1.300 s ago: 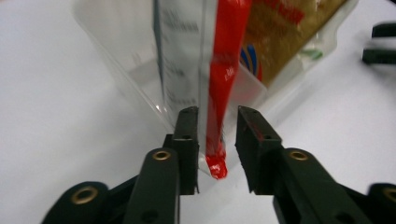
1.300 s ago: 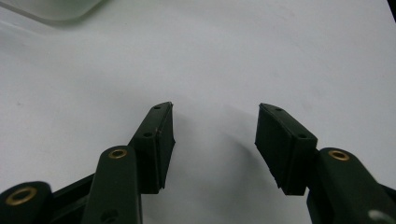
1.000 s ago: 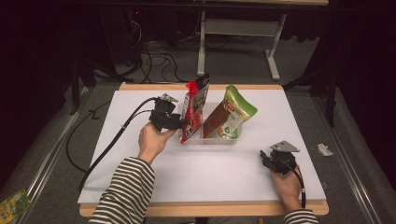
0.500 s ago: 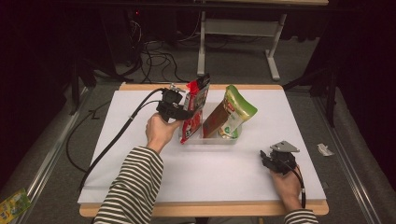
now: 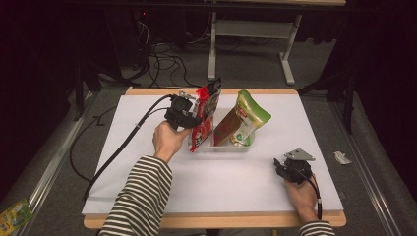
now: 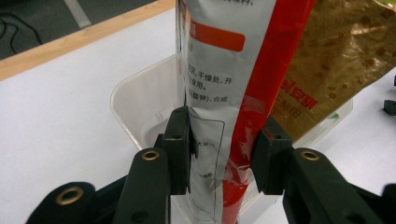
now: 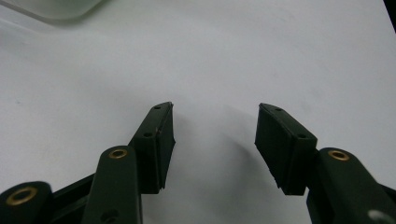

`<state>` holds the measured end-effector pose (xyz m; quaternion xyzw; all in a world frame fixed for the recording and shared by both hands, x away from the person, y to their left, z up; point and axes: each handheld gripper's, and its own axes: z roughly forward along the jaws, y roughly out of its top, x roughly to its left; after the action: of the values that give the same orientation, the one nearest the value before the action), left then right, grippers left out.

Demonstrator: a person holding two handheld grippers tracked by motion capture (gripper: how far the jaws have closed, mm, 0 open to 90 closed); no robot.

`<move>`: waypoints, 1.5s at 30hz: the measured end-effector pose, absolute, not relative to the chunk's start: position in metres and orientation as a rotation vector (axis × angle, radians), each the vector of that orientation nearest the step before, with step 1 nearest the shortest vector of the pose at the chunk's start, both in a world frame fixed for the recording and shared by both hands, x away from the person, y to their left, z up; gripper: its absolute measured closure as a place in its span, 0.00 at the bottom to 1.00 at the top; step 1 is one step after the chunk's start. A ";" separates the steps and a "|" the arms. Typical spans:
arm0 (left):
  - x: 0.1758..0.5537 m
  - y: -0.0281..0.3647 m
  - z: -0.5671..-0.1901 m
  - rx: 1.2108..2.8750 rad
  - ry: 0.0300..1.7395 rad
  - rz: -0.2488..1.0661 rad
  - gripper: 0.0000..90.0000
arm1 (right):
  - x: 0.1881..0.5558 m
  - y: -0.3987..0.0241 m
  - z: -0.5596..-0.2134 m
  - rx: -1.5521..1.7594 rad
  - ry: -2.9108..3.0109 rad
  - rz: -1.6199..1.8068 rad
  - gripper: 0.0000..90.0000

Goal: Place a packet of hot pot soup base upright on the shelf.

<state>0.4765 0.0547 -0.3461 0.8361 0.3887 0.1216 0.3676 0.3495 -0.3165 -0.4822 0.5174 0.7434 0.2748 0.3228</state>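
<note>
The left claw (image 5: 189, 110) in the high view sits against the red pouch (image 5: 205, 115), which stands upright at the left end of a clear tray (image 5: 231, 147) near the middle of the white table (image 5: 147, 196). A green pouch (image 5: 243, 120) leans in the same tray just to its right. The right claw (image 5: 287, 169) rests on the table near the front right corner, well apart from the tray, its jaws spread with nothing between them.

In the left gripper view, the left claw (image 6: 224, 161) has the red pouch (image 6: 233, 84) between its jaws, low on the pack. The jaws have just been closing, and both pads (image 6: 180, 149) now touch the film, which creases at the contact, so the claw pinches the pouch. The tray (image 6: 140, 102) wall curves behind it and the green pouch's brown face (image 6: 336, 70) stands beyond.

The pouch looks light and soft: thin glossy film, likely slippery, that buckles under pressure and may hold brittle contents. A firm but gentle hold across its flat faces, closer to the sealed edge than the puffy middle, seems safest.

In the right gripper view, the right claw (image 7: 215, 144) hangs open over bare table (image 7: 280, 46), with a tray (image 7: 51, 9) corner at the top left.
</note>
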 end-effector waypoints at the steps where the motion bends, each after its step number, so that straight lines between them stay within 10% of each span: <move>1: 0.476 0.055 -0.347 2.144 1.000 0.313 0.71 | 0.350 -0.317 -0.482 1.358 1.955 0.722 0.52; 45: 0.479 0.056 -0.368 2.021 1.027 0.425 0.78 | 0.350 -0.317 -0.482 1.358 1.956 0.722 0.52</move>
<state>0.4794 0.0564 -0.3684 0.8011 0.4069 0.1683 0.4055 0.3499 -0.3175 -0.4821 0.5169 0.7446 0.2747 0.3207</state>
